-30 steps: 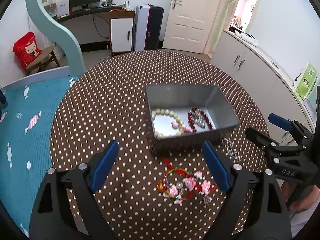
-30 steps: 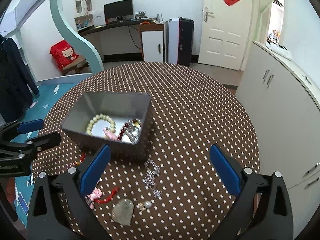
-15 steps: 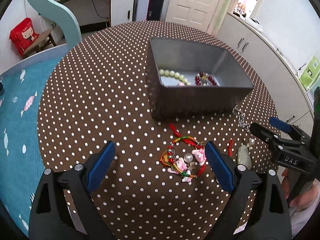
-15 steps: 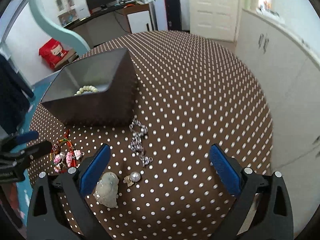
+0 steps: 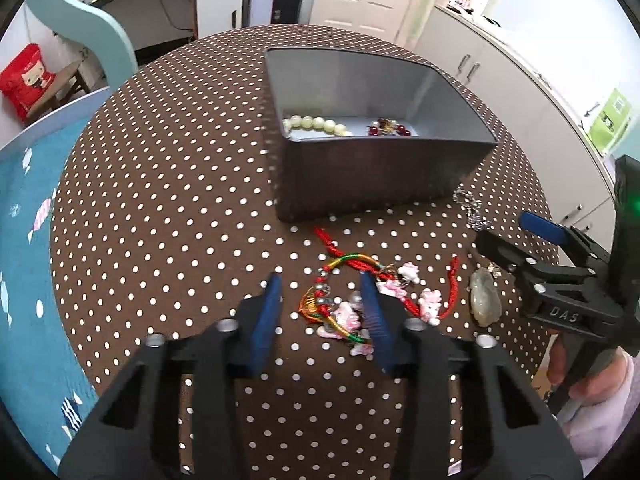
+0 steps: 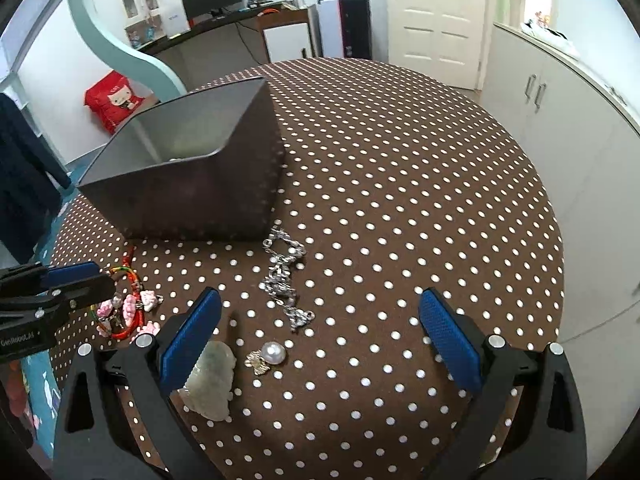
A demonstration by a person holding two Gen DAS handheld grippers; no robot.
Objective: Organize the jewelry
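A grey metal box (image 5: pixel 384 176) on the dotted table holds a pale bead bracelet (image 5: pixel 316 124) and a dark red bead bracelet (image 5: pixel 386 130). In front of it lies a red cord bracelet with pink charms (image 5: pixel 360 296), also in the right wrist view (image 6: pixel 128 308). My left gripper (image 5: pixel 322 312) is low over it, jaws partly closed around its left part, not gripping. My right gripper (image 6: pixel 320 332) is open above a silver chain (image 6: pixel 284 276), a pearl brooch (image 6: pixel 268 356) and a pale jade pendant (image 6: pixel 212 380).
The round table (image 6: pixel 400 200) has a brown cloth with white dots. White cabinets (image 6: pixel 560 112) stand to the right, a teal bed frame (image 6: pixel 120 40) and desk behind. The right gripper shows at the right of the left wrist view (image 5: pixel 560 280).
My left gripper has dropped toward the red cord bracelet and its jaws have narrowed around it. My right gripper has moved lower and closer to the chain, pearl and jade pendant, still open.
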